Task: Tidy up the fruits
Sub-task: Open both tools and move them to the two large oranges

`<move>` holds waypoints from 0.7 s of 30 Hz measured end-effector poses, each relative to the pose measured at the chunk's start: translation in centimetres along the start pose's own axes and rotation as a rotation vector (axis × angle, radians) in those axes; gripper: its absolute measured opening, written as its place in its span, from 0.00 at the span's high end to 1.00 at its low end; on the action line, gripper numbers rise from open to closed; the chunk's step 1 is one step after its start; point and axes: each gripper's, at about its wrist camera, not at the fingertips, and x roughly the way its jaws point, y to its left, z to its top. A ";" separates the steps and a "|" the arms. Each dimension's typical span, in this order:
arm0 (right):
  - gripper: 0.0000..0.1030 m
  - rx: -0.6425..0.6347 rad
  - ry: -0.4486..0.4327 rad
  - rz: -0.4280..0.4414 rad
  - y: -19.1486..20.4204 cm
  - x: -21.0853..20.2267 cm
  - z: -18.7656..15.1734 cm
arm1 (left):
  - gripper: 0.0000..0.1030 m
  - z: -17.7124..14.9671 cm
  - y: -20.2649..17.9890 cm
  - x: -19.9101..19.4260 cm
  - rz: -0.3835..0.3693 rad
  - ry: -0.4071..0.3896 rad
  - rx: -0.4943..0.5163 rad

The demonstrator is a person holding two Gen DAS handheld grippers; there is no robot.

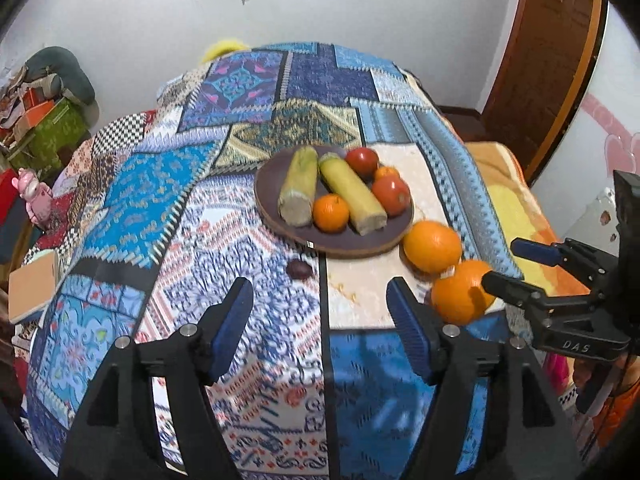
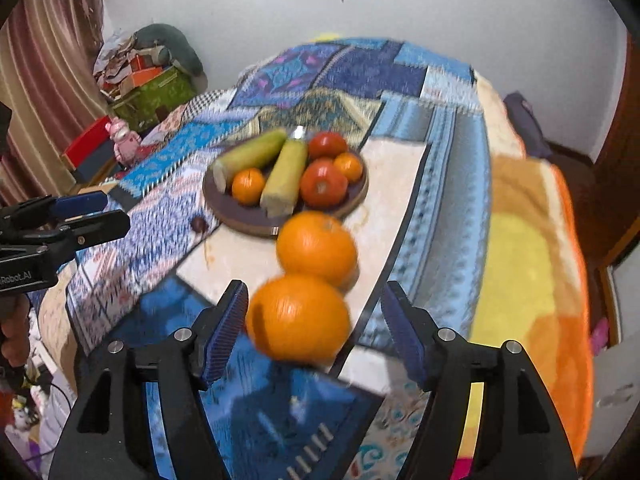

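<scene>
Orange oranges (image 2: 298, 316), red tomatoes (image 1: 391, 195), brown plate (image 1: 276, 172), blue patchwork-patterned cloth (image 1: 160, 200).

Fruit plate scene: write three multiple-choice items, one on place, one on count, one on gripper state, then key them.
1. Where are the two big oranges?
A. On the plate
B. On the tabletop beside the plate
C. On the floor

2. How many tomatoes are on the plate?
A. Two
B. Four
C. None

3. How does the right gripper stand?
A. Clamped on a tomato
B. Shut, empty
C. Open, the near orange between its fingers

Answers: B, both lie off the rim; A, two red ones; C, a gap shows at the right pad.
</scene>
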 end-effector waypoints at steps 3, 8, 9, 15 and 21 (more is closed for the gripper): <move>0.36 0.006 0.030 0.014 0.1 1.1 -0.8 | 0.31 -1.0 -0.3 0.5 -0.003 0.025 0.004; 0.35 0.020 0.064 0.036 0.3 2.7 -1.6 | 0.30 -2.1 -0.7 1.5 -0.013 0.061 -0.006; 0.34 0.018 0.064 0.036 0.3 2.9 -1.7 | 0.30 -2.3 -0.8 1.8 -0.020 0.070 -0.013; 0.36 0.015 0.056 0.065 0.0 2.7 -2.2 | 0.30 -2.1 -2.0 2.8 -0.028 0.088 0.003; 0.36 0.039 0.039 0.080 -1.1 1.8 -2.6 | 0.30 -1.0 -3.9 3.5 -0.044 0.082 0.036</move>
